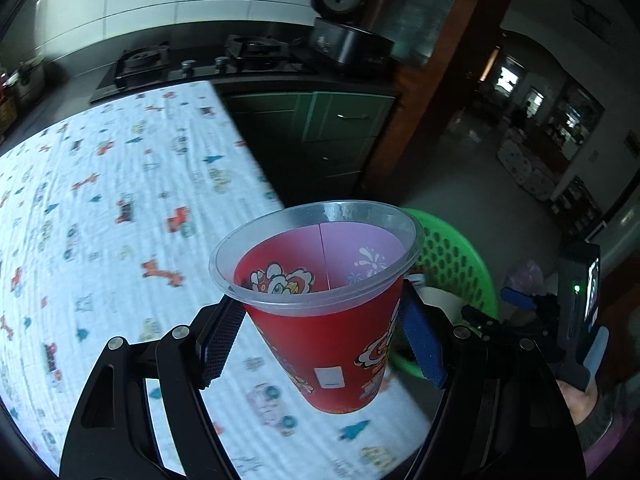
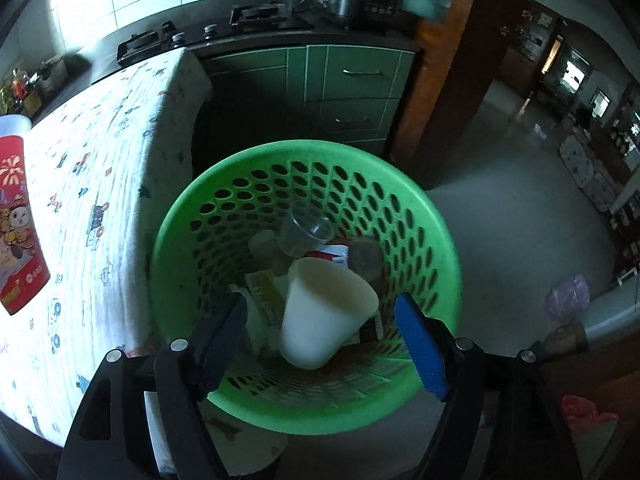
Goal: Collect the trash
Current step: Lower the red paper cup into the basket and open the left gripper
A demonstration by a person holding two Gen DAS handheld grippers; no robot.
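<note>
So the red cup (image 1: 328, 320) is the thing to watch: printed cartoon wrap, clear rim on top, pinched around its upper body by the left gripper (image 1: 320, 332), pads pressing on both sides. It's up in the air over the edge of the patterned tablecloth (image 1: 100, 200), right by the green basket (image 1: 452, 256). Mouth points up and tips a bit away from the camera, long axis close to upright but leaning, base hanging down toward the cloth. Holding it high on the body like that makes sense to me, it leaves the bottom free to drop into the bin.

Over on the other side, the white cup (image 2: 324, 312) sits between the fingers of the right gripper (image 2: 320, 328), but the jaws stand wide and I don't see either pad touching it, so that reads as let go, right over the green basket (image 2: 180, 216). It's tilted, mouth up and away. Clear cup (image 2: 304, 230) and some packets already lie in the bottom, so the pile's growing
</note>
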